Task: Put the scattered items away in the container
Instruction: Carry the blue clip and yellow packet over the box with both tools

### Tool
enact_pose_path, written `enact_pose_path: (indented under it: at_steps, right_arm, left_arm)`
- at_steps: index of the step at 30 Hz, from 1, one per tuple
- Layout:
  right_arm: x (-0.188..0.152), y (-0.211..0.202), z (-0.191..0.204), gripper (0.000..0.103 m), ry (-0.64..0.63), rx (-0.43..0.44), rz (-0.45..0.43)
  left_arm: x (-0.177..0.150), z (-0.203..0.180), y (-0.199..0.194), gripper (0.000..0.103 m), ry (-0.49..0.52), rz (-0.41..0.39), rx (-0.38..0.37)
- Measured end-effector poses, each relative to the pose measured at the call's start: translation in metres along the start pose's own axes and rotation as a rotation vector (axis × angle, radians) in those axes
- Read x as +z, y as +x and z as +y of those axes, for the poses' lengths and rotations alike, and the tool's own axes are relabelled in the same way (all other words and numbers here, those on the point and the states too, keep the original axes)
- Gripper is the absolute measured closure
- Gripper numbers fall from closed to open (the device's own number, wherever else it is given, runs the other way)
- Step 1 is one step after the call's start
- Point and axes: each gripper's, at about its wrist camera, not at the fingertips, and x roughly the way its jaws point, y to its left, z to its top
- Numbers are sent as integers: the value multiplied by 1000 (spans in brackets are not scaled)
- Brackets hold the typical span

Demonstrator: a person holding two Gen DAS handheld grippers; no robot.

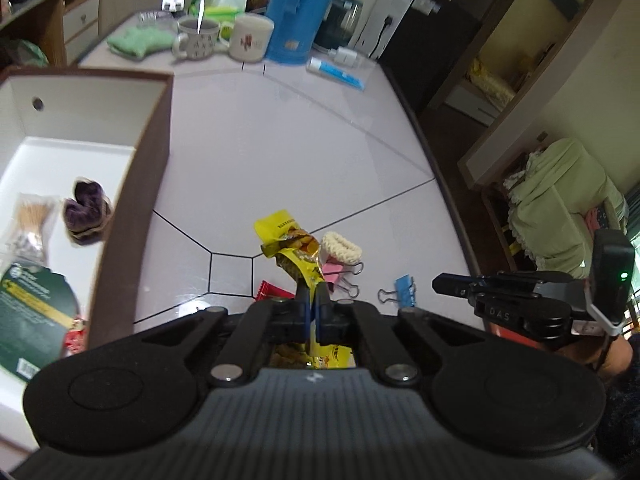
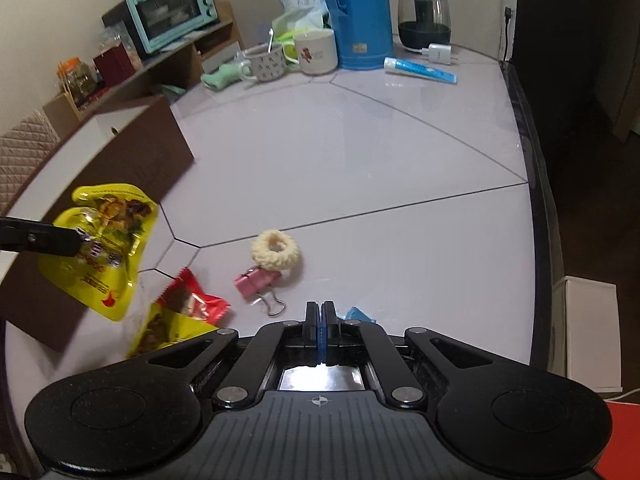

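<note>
My left gripper is shut on a yellow snack packet and holds it above the table, right of the brown box. In the right wrist view the same packet hangs from the left gripper's fingers in front of the box. My right gripper is shut and empty, low over the table; it also shows in the left wrist view. On the table lie a cream hair tie, a pink binder clip, a blue binder clip, a red wrapper and a second yellow packet.
The box holds a purple hair tie, a bag of sticks and a dark green packet. At the table's far end stand mugs, a blue flask, a toothpaste tube and a green cloth. The table edge runs along the right.
</note>
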Motion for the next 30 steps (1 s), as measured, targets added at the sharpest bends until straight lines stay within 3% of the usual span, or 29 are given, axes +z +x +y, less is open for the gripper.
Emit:
enact_pose_path:
  at_steps: [6,10,16,17,18,19,20,23,26,28,30]
  right_arm:
    - [-9,-10,5,103,-37,-38,-61]
    - [-15,14,13,103,-83,-111,-16]
    - [-24,24,20,103,-78,-92,-13]
    - [-24,23,20,98,-76,-95,-20]
    - [-25,22,20,56,-69,-100,-39]
    - [-25,19,20,23,-61,-106,-62]
    - [-26,17,19,2,-52,-112,-85]
    - [-23,21,22,4,-86,-137,-77]
    - [-21,32,20,25,-85,-155,-59]
    - [-21,40,18,31,-75,-151,-39]
    - [-23,47,20,53,-89,-155,-36]
  left_arm:
    - [-9,-2,-32,103,11,-42,-2]
    - [-13,0,-35,103,-4,-43,-3]
    - [-14,4,-28,103,-22,-26,-10]
    - [-13,5,-26,103,-23,-24,-11]
    - [-12,6,-24,103,-22,-22,-11]
    - [-9,7,-21,103,-22,-20,-12]
    - [-6,8,-18,103,-21,-17,-12]
    - [-2,10,-11,103,-20,-9,-15]
    - [2,11,-1,103,-18,6,-21]
    - [3,12,3,103,-18,16,-26]
    - [4,13,8,103,-18,26,-27]
